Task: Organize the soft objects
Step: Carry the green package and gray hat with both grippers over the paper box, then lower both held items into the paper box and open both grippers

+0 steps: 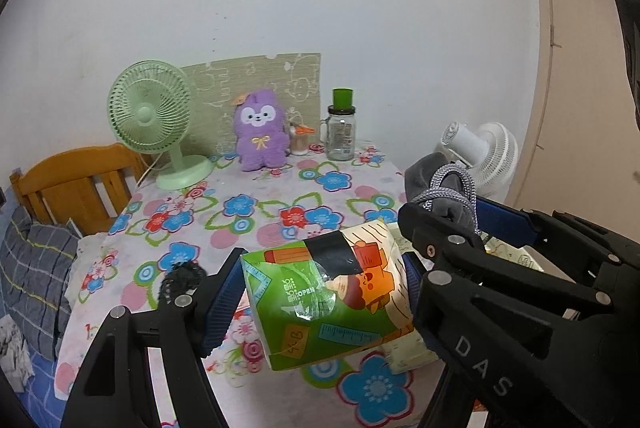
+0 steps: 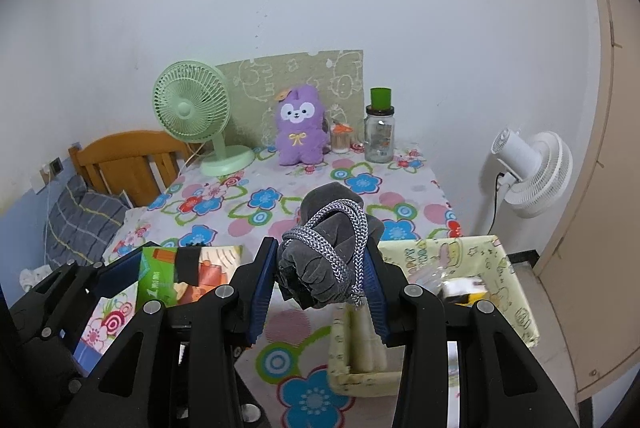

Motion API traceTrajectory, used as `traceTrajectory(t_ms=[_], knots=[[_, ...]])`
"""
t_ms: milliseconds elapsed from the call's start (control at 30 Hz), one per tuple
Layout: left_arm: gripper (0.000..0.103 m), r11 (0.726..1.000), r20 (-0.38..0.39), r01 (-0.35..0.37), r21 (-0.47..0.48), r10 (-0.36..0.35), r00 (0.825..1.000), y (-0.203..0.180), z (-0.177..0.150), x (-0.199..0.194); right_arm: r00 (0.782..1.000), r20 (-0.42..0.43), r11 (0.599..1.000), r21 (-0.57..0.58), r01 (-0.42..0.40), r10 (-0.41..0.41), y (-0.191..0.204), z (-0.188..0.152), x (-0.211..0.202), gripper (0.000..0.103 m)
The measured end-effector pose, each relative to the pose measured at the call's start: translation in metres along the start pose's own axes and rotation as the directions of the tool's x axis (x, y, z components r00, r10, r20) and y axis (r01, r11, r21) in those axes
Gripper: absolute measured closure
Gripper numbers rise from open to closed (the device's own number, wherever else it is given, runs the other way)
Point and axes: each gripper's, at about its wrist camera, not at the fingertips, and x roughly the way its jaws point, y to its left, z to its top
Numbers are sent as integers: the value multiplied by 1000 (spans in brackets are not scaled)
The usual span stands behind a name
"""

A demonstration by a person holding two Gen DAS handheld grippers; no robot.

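We hold both loads up off the table [image 2: 320, 187]: our left gripper [image 1: 324, 292] is clamped on a tissue pack [image 1: 324, 300], pads pressed into its two short ends so its long axis runs across the jaws, and our right gripper [image 2: 324, 280] pinches a grey pouch [image 2: 328, 252] wound with braided cord. What the coming move seems to turn on is the yellow basket [image 2: 516, 284], which sits at the near right corner of the table, just below and to the right of the right gripper, so that hand is the nearer one; the pack would have to cross over to reach it. The right wrist view shows the basket's open top and something white and yellow inside; the left wrist view hides most of it behind the right gripper [image 1: 452, 211]. A purple plush [image 1: 262, 131] sits far back, untouched.
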Motion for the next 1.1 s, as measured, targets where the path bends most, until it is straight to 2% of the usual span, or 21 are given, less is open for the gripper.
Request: traceTrajectory(t_ms=[633, 1100], knots=[[25, 996, -32, 76, 47, -75, 997, -73, 8, 48, 996, -25, 996, 30, 85, -85, -84, -5, 14, 59], [23, 987, -109, 132, 91, -122, 987, -114, 2, 94, 991, -86, 989, 99, 114, -105, -130, -20, 40, 59]])
